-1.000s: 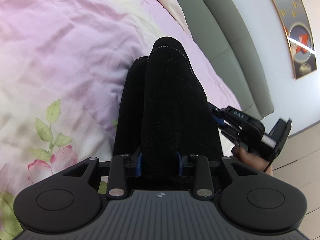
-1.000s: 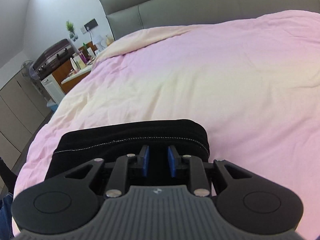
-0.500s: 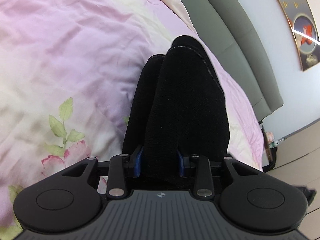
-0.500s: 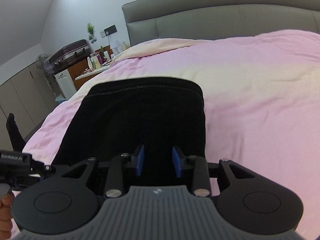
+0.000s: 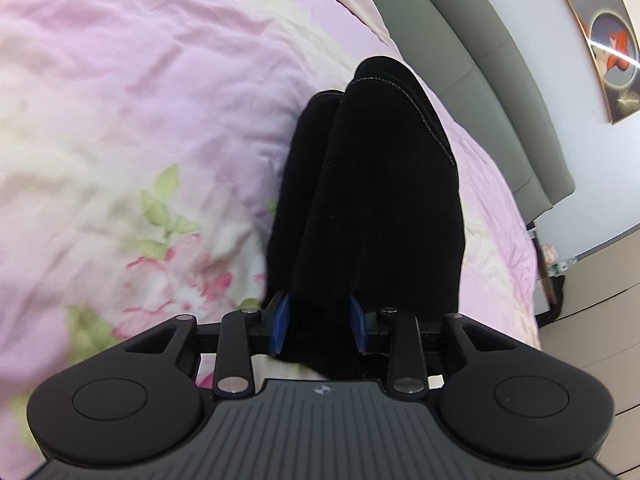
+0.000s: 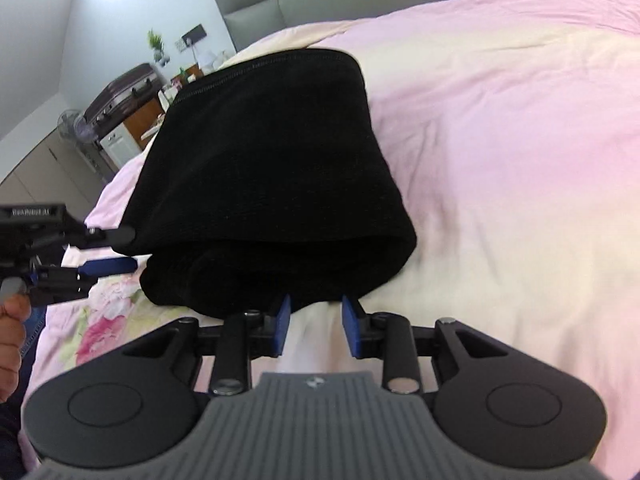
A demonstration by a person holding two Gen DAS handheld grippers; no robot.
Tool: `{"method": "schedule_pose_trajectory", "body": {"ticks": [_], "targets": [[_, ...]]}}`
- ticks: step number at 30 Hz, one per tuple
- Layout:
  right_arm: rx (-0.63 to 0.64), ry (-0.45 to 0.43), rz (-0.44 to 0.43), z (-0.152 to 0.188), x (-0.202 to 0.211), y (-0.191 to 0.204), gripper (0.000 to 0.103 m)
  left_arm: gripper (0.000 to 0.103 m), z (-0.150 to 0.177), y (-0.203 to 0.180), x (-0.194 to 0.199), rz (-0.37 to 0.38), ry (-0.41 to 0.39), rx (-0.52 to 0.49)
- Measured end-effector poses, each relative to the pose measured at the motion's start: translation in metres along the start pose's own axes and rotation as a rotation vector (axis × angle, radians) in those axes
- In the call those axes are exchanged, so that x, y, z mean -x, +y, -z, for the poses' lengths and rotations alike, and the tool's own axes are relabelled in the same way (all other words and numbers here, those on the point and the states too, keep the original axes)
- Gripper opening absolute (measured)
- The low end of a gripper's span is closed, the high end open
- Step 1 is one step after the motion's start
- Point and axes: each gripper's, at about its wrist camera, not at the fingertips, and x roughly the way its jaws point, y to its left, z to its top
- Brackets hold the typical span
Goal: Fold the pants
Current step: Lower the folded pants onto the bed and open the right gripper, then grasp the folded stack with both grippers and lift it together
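The black pants [image 5: 376, 200] lie folded in a thick bundle on the pink bed cover [image 5: 140, 100]. My left gripper [image 5: 318, 322] has its blue pads around the near edge of the bundle, with black cloth filling the gap. In the right wrist view the pants [image 6: 264, 176] form a folded stack with the stitched hem at the far end. My right gripper [image 6: 314, 322] is open just in front of the fold, with bare sheet between its pads. The left gripper [image 6: 116, 252] shows at the left edge of that view, its fingers touching the bundle's side.
The bed cover [image 6: 500, 140] is pink and cream with a flower print [image 5: 176, 264]. A grey padded headboard [image 5: 480, 64] runs behind. A bedside table with small items and a suitcase [image 6: 124, 92] stand beyond the bed's far left corner.
My right gripper has let go of the pants and drawn back, its pads now apart over bare sheet. The folded top layer has been carried over onto the bundle. The left gripper keeps its hold.
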Motion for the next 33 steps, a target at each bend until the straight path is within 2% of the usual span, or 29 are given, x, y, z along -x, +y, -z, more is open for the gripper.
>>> {"method": "schedule_pose_trajectory", "body": {"ticks": [3, 4, 5, 7, 9, 11, 13, 17, 22, 24, 26, 29, 33], "targets": [[0.069, 0.009, 0.090, -0.001, 0.013, 0.009, 0.037, 0.035, 0.010, -0.018, 0.017, -0.210, -0.029, -0.122], [0.097, 0.024, 0.118, -0.003, 0.015, 0.012, 0.045, 0.035, 0.014, -0.024, 0.022, -0.253, -0.042, -0.166], [0.120, 0.036, 0.134, -0.005, 0.018, 0.015, 0.051, 0.042, 0.018, -0.030, 0.027, -0.276, -0.048, -0.195], [0.150, 0.045, 0.141, -0.009, 0.024, 0.017, 0.057, 0.053, 0.023, -0.039, 0.035, -0.308, -0.047, -0.239], [0.152, 0.044, 0.135, -0.016, 0.030, 0.017, 0.059, 0.064, 0.023, -0.048, 0.040, -0.338, -0.046, -0.278], [0.139, 0.039, 0.131, -0.022, 0.036, 0.015, 0.065, 0.080, 0.019, -0.058, 0.044, -0.356, -0.050, -0.296], [0.134, 0.037, 0.129, -0.026, 0.042, 0.013, 0.066, 0.086, 0.012, -0.067, 0.047, -0.377, -0.076, -0.305], [0.138, 0.028, 0.145, -0.033, 0.050, 0.005, 0.072, 0.090, -0.002, -0.081, 0.047, -0.353, -0.088, -0.312], [0.118, 0.043, 0.143, -0.045, 0.051, -0.007, 0.079, 0.091, -0.026, -0.085, 0.029, -0.301, -0.036, -0.299], [0.120, 0.056, 0.129, -0.054, 0.049, -0.013, 0.080, 0.091, -0.036, -0.083, 0.018, -0.310, -0.008, -0.287], [0.125, 0.061, 0.121, -0.064, 0.046, -0.017, 0.086, 0.091, -0.044, -0.083, 0.009, -0.318, 0.006, -0.279], [0.121, 0.046, 0.108, -0.083, 0.040, -0.026, 0.092, 0.091, -0.054, -0.083, -0.003, -0.252, 0.028, -0.276], [0.077, 0.058, 0.031, -0.111, 0.023, -0.038, 0.096, 0.092, -0.071, -0.073, -0.031, -0.189, 0.101, -0.250]]}}
